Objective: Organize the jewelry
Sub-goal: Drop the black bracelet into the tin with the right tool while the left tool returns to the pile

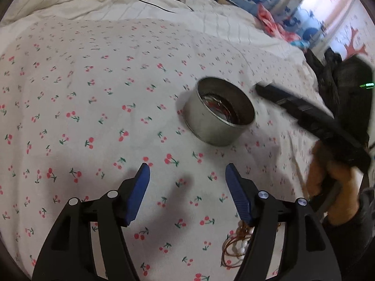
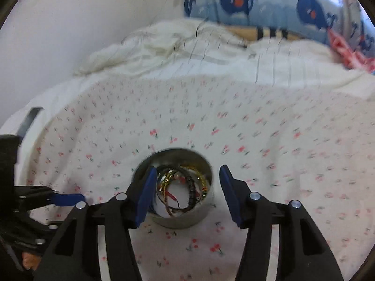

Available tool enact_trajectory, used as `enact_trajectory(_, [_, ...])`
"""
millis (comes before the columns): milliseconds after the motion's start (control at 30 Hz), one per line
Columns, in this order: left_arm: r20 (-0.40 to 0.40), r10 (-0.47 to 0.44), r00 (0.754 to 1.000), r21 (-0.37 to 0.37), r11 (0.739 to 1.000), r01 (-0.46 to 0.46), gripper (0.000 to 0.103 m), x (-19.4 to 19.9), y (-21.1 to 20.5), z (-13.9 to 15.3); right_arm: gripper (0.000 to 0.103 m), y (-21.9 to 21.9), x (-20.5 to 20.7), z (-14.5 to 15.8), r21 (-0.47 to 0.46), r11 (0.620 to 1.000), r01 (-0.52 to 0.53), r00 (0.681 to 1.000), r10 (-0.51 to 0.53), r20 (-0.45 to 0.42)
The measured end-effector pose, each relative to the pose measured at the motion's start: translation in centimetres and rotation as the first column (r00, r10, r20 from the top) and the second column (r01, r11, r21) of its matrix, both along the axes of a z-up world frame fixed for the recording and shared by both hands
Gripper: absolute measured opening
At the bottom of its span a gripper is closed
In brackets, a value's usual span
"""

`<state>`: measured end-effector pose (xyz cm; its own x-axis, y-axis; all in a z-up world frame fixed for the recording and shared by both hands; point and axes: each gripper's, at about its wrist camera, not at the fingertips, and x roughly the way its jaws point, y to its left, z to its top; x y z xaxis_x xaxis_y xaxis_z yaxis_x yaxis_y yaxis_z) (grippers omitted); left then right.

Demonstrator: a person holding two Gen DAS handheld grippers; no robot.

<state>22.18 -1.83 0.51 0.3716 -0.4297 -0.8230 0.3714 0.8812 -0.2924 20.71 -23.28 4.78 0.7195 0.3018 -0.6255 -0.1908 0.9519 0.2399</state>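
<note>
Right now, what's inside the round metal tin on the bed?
The metal tin holds tangled bracelets and cords: gold, dark and red. Its near wall and the right gripper's finger hide part.

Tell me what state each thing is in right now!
Round silver metal tin: lid off, upright on the cherry-print sheet, bracelets inside.
Tangled coloured bracelets: piled in the tin.
Pearl and gold-wire jewelry: lying loose on the sheet.
Left gripper: fingers open, nothing between.
Right gripper: fingers open, over the tin.
</note>
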Motion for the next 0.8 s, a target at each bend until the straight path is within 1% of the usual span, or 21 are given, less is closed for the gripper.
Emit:
enact_trajectory(33, [-0.006,-0.033,0.999,0.003,0.999,0.033,0.065,-0.4,-0.3,0.0,0.055,-0.6,-1.6,0.7,0.005,1.000,-0.008,1.000,0.008,0.011])
enact_trajectory(100, [-0.019,-0.111,0.994,-0.003,0.994,0.111,0.068,-1.9,-0.6,-0.1,0.056,-1.5,-4.1,1.1,0.004,1.000,-0.029,1.000,0.029,0.006])
enact_trajectory(200, [-0.034,-0.205,0.978,0.006,0.979,0.205,0.071,-4.7,-1.0,-0.9,0.056,-3.0,-8.3,0.0,0.028,0.997,-0.074,0.996,0.076,-0.048])
enact_trajectory(267, [-0.067,-0.238,0.969,-0.007,0.971,0.238,0.072,-6.1,-1.0,-1.8,0.056,-4.0,-10.9,-1.5,0.095,0.991,-0.097,0.990,0.106,-0.095])
enact_trajectory(333, [-0.099,-0.264,0.959,0.004,0.964,0.266,0.072,-7.2,-1.4,-2.8,0.056,-4.4,-12.0,-2.9,0.158,0.982,-0.106,0.980,0.130,-0.152])
enact_trajectory(400, [-0.094,-0.282,0.955,0.023,0.958,0.285,0.073,-7.6,-1.6,-3.1,0.056,-3.9,-12.5,-3.7,0.140,0.984,-0.115,0.974,0.139,-0.180])
enact_trajectory(433, [-0.092,-0.289,0.953,0.016,0.956,0.292,0.073,-7.6,-1.7,-3.0,0.056,-3.5,-12.4,-3.9,0.126,0.984,-0.125,0.970,0.148,-0.191])
enact_trajectory(500, [-0.098,-0.300,0.949,-0.018,0.954,0.299,0.075,-7.7,-1.5,-3.0,0.056,-3.1,-12.2,-4.1,0.141,0.980,-0.143,0.966,0.169,-0.194])
enact_trajectory(533, [-0.095,-0.304,0.948,-0.023,0.953,0.303,0.075,-7.7,-1.4,-2.9,0.056,-2.8,-12.1,-4.2,0.145,0.978,-0.152,0.964,0.179,-0.197])
enact_trajectory(633, [-0.079,-0.308,0.948,-0.021,0.951,0.308,0.075,-8.0,-1.6,-2.8,0.056,-2.0,-12.4,-4.7,0.096,0.980,-0.172,0.960,0.189,-0.207])
enact_trajectory(733, [-0.037,-0.313,0.949,0.021,0.949,0.313,0.076,-8.3,-2.0,-2.4,0.059,-1.8,-12.3,-5.1,0.095,0.980,-0.173,0.958,0.190,-0.215])
enact_trajectory(800, [-0.021,-0.312,0.950,0.047,0.949,0.313,0.078,-8.3,-2.2,-2.3,0.060,-1.5,-12.3,-5.3,0.081,0.981,-0.177,0.956,0.191,-0.223])
